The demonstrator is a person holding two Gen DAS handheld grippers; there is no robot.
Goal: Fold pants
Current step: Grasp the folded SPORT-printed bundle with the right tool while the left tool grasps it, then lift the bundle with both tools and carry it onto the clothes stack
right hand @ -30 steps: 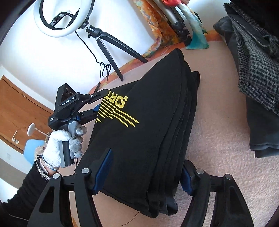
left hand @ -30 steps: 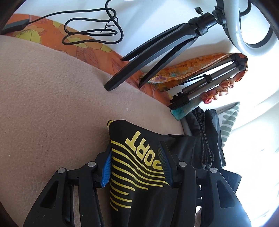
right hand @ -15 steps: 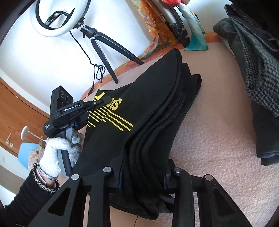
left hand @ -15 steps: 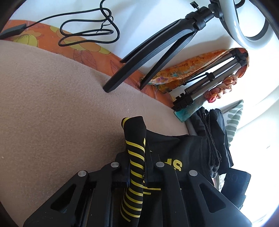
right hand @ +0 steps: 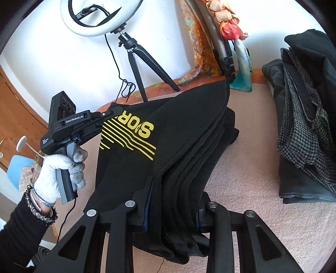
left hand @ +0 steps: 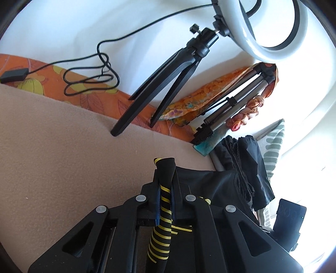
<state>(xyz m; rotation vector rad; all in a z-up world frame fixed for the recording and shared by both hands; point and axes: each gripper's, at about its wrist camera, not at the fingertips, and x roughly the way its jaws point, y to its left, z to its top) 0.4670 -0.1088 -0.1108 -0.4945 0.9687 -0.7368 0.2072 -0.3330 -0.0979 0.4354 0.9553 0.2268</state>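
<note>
Beige blanket [left hand: 52, 151]; pants [right hand: 168, 151] now claw-pinched

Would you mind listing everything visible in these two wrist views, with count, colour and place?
pants: one pair, black with yellow SPORT print and stripes, folded in layers, lifted over the blanket.
blanket: one, beige, covering the work surface.
ring light: one, white, on a black tripod at the wall.
cable: one, black, looped on the orange floral cloth.
folded tripod: one, grey, leaning on the wall, draped with orange scarves.
clothes pile: dark and houndstooth garments, right edge of the blanket.
left gripper: black, shut on the printed edge of the pants, held by a white-gloved hand.
right gripper: black, shut on the stacked layers.
</note>
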